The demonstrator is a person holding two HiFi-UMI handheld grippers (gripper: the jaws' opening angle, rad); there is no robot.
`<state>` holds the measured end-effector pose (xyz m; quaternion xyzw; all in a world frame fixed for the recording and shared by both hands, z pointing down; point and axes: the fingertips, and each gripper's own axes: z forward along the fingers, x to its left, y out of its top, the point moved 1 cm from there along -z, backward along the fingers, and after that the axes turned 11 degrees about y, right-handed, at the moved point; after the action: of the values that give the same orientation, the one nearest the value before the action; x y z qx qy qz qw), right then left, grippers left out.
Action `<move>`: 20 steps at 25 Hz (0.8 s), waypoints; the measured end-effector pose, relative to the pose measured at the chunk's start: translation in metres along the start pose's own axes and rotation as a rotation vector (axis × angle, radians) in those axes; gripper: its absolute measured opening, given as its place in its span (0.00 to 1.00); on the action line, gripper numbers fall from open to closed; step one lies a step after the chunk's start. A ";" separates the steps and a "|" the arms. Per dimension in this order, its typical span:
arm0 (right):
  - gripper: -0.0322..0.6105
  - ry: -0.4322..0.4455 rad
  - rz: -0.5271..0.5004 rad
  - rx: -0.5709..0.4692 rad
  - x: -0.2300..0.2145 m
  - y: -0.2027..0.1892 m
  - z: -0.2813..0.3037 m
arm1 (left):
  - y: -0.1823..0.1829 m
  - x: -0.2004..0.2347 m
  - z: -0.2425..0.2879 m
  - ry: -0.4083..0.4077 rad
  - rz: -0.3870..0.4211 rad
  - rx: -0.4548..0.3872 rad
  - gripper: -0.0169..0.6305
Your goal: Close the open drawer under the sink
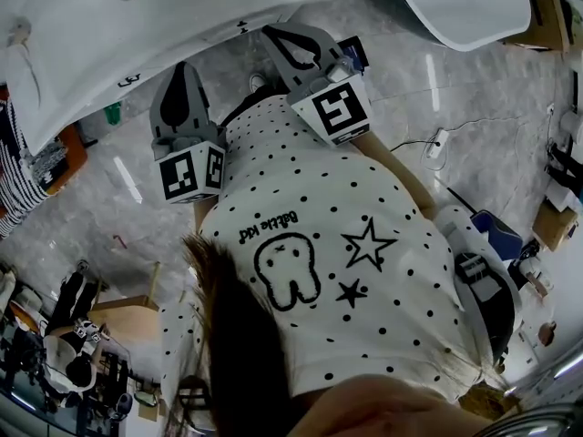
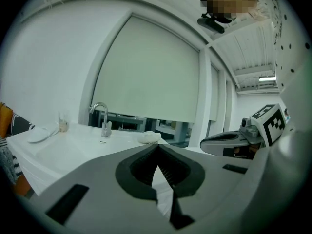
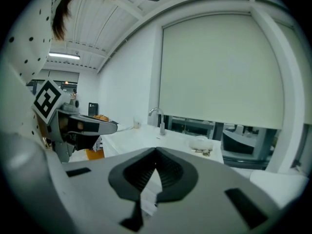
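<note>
**White worktop (image 2: 78,143), drawer nowhere in view**

Visible from both gripper views: tap (image 2: 102,118) and worktop only, nothing of the cabinet beneath. Drawer under the sink (image 1: 137,25): in no view, so open or pushed home impossible to tell.

Left gripper (image 2: 157,146) roughly level at worktop height, jaws together on nothing. Right gripper (image 3: 156,151) just beside it, jaws likewise together and empty. In the head view, both held out ahead of a dotted shirt (image 1: 364,244), tips toward the sink's rim.

Fits an approach ahead of the push as well as a stand-off after it. Calls first for a look below the rim. With the front still out, probably a flat, straight shove on closed jaws.
</note>
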<state>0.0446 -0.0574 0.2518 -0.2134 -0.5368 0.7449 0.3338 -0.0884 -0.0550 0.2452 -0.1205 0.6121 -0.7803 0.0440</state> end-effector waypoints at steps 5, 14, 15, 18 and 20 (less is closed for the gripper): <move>0.07 0.004 0.004 0.008 0.001 -0.002 0.000 | 0.003 -0.002 -0.001 0.000 -0.007 0.002 0.03; 0.07 0.006 0.003 0.011 0.001 -0.001 0.000 | 0.004 0.000 -0.002 0.009 -0.018 -0.005 0.03; 0.07 0.007 0.003 0.009 0.001 -0.001 0.000 | 0.004 0.000 -0.002 0.011 -0.019 -0.005 0.03; 0.07 0.013 -0.001 0.004 0.002 0.000 0.001 | 0.004 0.002 -0.004 0.016 -0.020 -0.009 0.03; 0.07 0.016 -0.003 0.005 0.003 0.000 0.001 | 0.004 0.003 -0.004 0.019 -0.025 -0.010 0.03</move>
<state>0.0419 -0.0558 0.2520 -0.2180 -0.5326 0.7439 0.3397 -0.0922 -0.0524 0.2411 -0.1208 0.6147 -0.7790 0.0279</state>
